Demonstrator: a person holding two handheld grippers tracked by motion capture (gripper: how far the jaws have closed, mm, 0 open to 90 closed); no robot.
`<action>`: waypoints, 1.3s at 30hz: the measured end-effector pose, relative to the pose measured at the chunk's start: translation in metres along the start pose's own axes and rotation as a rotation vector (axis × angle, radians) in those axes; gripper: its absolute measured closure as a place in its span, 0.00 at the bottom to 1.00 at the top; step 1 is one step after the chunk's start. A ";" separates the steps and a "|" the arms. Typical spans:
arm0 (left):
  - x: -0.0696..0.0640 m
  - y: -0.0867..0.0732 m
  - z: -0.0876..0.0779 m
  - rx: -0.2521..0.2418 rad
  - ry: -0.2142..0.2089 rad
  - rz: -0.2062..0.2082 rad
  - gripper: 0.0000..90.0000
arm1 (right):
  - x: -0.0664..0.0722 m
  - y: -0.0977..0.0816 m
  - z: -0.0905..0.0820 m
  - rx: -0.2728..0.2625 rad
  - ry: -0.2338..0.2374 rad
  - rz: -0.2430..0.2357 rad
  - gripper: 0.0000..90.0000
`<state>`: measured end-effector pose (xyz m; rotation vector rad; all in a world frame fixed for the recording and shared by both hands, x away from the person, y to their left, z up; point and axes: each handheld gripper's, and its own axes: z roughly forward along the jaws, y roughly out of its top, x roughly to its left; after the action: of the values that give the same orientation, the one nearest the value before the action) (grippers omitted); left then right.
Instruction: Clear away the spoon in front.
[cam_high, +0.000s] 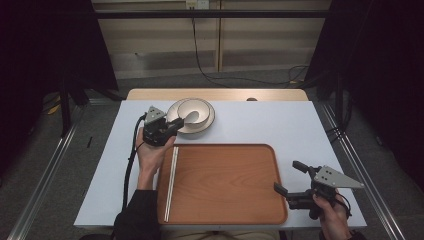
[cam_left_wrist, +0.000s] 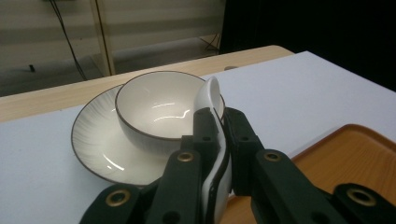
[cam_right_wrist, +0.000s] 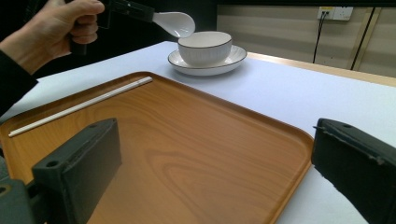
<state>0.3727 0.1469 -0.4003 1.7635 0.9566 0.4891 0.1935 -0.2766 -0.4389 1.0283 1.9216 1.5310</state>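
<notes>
My left gripper (cam_high: 178, 123) is shut on the handle of a white ceramic spoon (cam_left_wrist: 211, 92). The spoon's scoop hangs over the near rim of a white bowl (cam_left_wrist: 156, 105). That bowl stands on a ribbed white saucer (cam_left_wrist: 91, 140) at the back of the white table. In the right gripper view the spoon (cam_right_wrist: 175, 22) hovers just above the bowl (cam_right_wrist: 204, 46). A pair of white chopsticks (cam_high: 171, 182) lies along the left edge of the wooden tray (cam_high: 225, 185). My right gripper (cam_high: 286, 176) stands open by the tray's right edge, with nothing between its jaws.
The tray (cam_right_wrist: 187, 140) takes up the front middle of the table (cam_high: 280, 125). A wooden board (cam_high: 150, 94) runs behind the table's far edge. Metal rails flank the table on the floor, and cables lie at the back.
</notes>
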 end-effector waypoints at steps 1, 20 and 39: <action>-0.001 -0.001 -0.003 -0.007 -0.009 -0.004 0.94 | 0.000 0.000 0.000 0.002 0.004 -0.003 0.01; -0.028 -0.033 -0.022 -0.025 -0.034 -0.038 0.94 | 0.001 0.000 0.000 -0.007 -0.010 -0.008 0.01; -0.045 -0.064 -0.022 0.095 0.030 0.001 0.94 | 0.000 0.000 0.000 -0.001 -0.008 -0.013 0.01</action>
<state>0.3059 0.1343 -0.4449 1.8458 1.0146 0.4792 0.1936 -0.2762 -0.4390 1.0181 1.9183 1.5175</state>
